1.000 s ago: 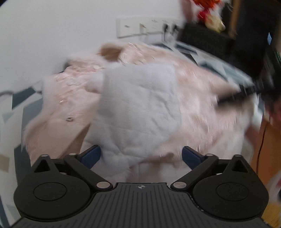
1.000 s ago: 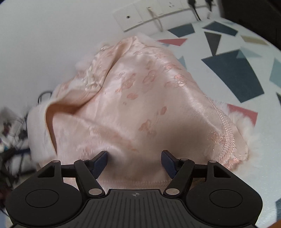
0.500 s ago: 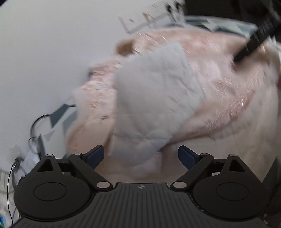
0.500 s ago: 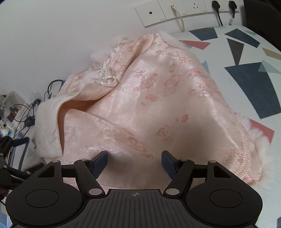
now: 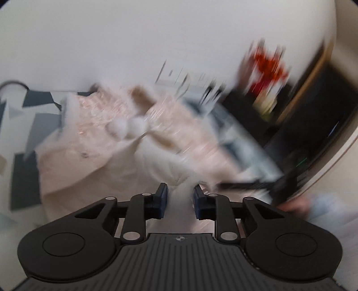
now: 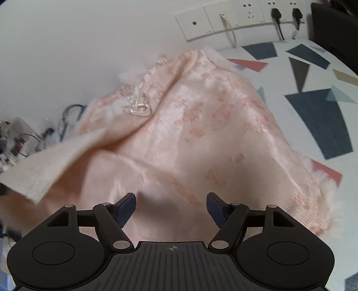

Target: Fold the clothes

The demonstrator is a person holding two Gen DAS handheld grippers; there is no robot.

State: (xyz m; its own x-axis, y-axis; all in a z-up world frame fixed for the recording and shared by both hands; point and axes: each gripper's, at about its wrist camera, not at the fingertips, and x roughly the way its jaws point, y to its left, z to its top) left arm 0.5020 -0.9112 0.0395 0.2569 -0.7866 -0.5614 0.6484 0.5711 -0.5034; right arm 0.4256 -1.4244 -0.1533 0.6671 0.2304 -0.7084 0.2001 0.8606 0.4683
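A pink satin jacket (image 6: 212, 125) with flower embroidery and white fur trim lies spread on the patterned table (image 6: 317, 112). My right gripper (image 6: 171, 201) hovers open just over its near hem, with nothing between the fingers. At the left a cream lining flap (image 6: 51, 165) is lifted off the jacket. The left wrist view is badly blurred. There my left gripper (image 5: 180, 197) has its fingers drawn close together on the white lining (image 5: 156, 165) of the jacket (image 5: 100, 138). Two white pompoms (image 5: 127, 126) sit further back.
A white wall with a row of sockets (image 6: 235, 18) and plugged cables runs behind the table. Loose wires and small parts (image 6: 18, 138) clutter the far left. A dark cabinet (image 5: 313, 116) and a red object (image 5: 268, 67) stand at the right.
My left gripper has gone from wide open to nearly closed on the white lining and swung fast. The lining flap has risen at the left of the right wrist view. My right gripper stays open.
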